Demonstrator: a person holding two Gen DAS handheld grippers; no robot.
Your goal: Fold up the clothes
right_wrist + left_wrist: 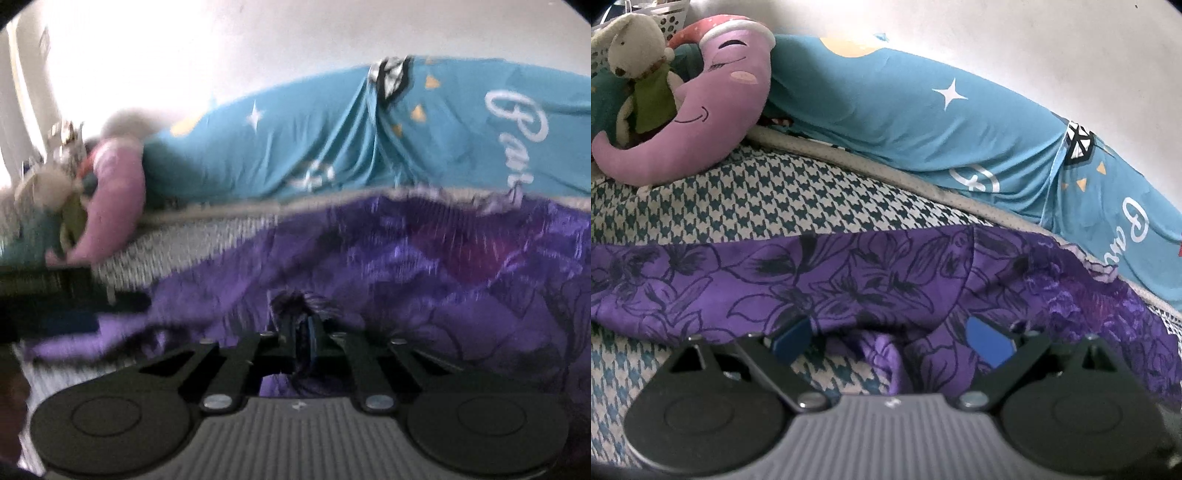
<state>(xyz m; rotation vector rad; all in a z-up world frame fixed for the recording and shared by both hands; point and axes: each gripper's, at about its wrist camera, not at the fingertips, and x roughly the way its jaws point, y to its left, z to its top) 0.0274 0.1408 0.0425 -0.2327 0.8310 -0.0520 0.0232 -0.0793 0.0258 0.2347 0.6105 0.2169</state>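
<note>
Houndstooth bedspread (pixel 746 199); left gripper (pixel 892 338) wide over purple garment (pixel 849 273); right gripper (pixel 304 328) pinching it.

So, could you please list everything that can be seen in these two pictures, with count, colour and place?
purple garment: one, purple with dark flower outlines, spread on the bed in front.
bed cover: one, teal-and-white houndstooth, under the garment.
blue bedding: one, blue with white star and lettering, along the wall.
moon pillow: one, pink-purple, far left.
rabbit toy: one, cream with green top, on the pillow.
basket: one, white, top left corner.
left gripper: black, blue pads, open over the garment.
right gripper: black, shut on a pinch of the garment.
</note>
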